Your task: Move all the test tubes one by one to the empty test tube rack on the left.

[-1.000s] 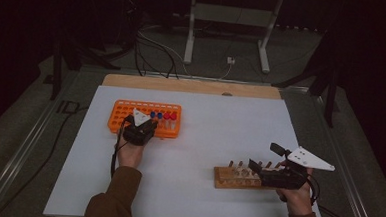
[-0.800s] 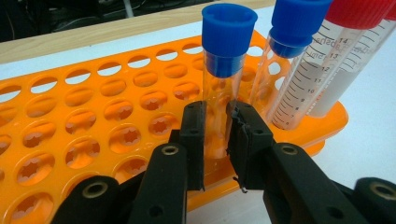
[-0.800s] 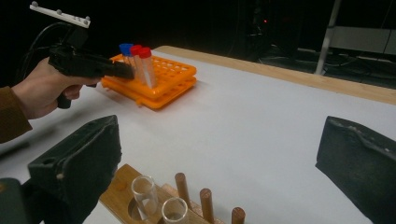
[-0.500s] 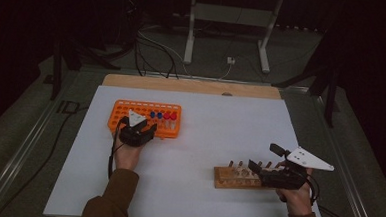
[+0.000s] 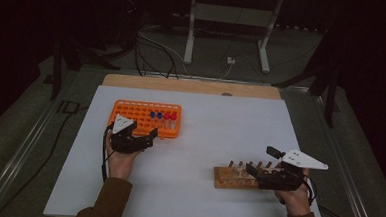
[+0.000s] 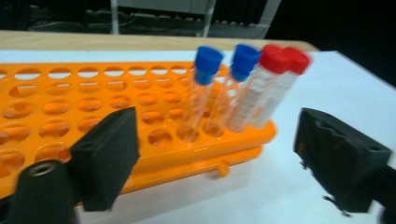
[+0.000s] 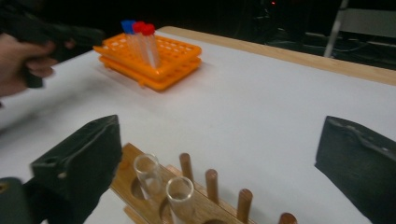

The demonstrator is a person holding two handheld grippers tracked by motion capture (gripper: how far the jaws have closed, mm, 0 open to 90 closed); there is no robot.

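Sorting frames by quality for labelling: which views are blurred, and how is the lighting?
High view: dim, dark surroundings, fairly sharp. Left gripper view: motion blur smears the blue-capped and red-capped clear tubes in the orange plastic rack. Right gripper view: soft focus, the uncapped glass tubes hazy.

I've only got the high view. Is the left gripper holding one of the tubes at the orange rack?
Observer: No. The left gripper has just been opening its jaws and nothing is between them. The capped tubes stand in the orange rack.
Operator: Are those tubes all alike?
Observer: The two blue-capped tubes look clear, and the two red-capped tubes look white inside.
Operator: And the wooden rack?
Observer: Two uncapped clear tubes stand in the wooden rack, and the right gripper is open.
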